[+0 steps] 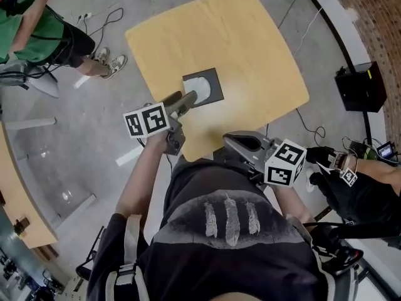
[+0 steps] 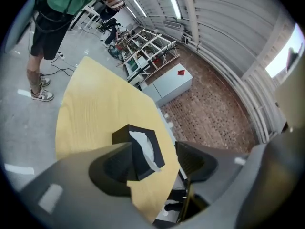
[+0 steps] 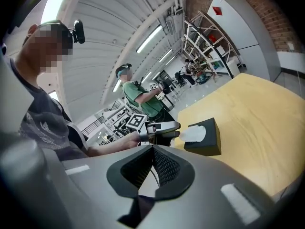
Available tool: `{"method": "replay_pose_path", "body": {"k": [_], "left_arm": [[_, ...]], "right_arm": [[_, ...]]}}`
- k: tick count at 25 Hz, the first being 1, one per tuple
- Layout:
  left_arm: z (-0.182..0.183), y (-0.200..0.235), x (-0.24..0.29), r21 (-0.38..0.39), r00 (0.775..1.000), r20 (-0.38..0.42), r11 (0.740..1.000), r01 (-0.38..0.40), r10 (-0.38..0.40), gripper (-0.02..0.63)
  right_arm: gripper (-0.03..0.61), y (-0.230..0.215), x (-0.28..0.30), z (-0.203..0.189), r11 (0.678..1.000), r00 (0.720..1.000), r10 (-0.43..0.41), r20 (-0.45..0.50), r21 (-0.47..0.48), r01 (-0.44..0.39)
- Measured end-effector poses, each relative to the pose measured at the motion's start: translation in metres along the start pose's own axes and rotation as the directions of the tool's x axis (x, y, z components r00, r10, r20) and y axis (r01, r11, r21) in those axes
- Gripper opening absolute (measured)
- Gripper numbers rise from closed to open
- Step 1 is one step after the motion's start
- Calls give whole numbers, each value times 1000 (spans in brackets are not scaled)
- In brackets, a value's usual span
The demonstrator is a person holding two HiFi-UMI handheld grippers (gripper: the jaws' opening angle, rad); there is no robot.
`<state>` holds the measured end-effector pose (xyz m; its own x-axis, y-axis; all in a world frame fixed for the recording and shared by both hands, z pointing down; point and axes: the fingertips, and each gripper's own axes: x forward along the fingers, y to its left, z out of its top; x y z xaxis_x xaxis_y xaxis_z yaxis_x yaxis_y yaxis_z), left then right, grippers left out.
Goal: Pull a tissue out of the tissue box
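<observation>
Two jaws spread wide on the left gripper (image 2: 152,159), nothing gripped. Box (image 2: 143,168) framed just beyond them, sitting on the table (image 1: 250,55) toward its near edge, tissue (image 2: 143,144) puffing from the slot. Right gripper (image 3: 153,162) pinched shut, empty, held back. Best to ease the left down over the raised fold only — clear of the rim — then close firmly and draw straight up. Probably wise to steady the light box with the right if it lifts.
</observation>
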<state>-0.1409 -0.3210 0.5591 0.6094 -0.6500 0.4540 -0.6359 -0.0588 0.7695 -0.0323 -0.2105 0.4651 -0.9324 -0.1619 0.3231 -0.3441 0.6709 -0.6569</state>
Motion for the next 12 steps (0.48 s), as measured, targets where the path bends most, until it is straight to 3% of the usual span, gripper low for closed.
{"method": "replay_pose_path", "body": {"k": [5, 9, 12], "left_arm": [[-5, 21, -1, -5, 996, -53, 997, -75, 75, 285], [-10, 27, -1, -45, 995, -69, 996, -81, 78, 279], [-12, 28, 2, -21, 992, -85, 995, -94, 92, 255]], "right_arm": [[-6, 2, 2, 2, 999, 1000, 8, 23, 34, -9], [-6, 2, 1, 1, 999, 999, 11, 40, 42, -12], [-6, -1, 0, 1, 998, 998, 1, 55, 56, -4]]}}
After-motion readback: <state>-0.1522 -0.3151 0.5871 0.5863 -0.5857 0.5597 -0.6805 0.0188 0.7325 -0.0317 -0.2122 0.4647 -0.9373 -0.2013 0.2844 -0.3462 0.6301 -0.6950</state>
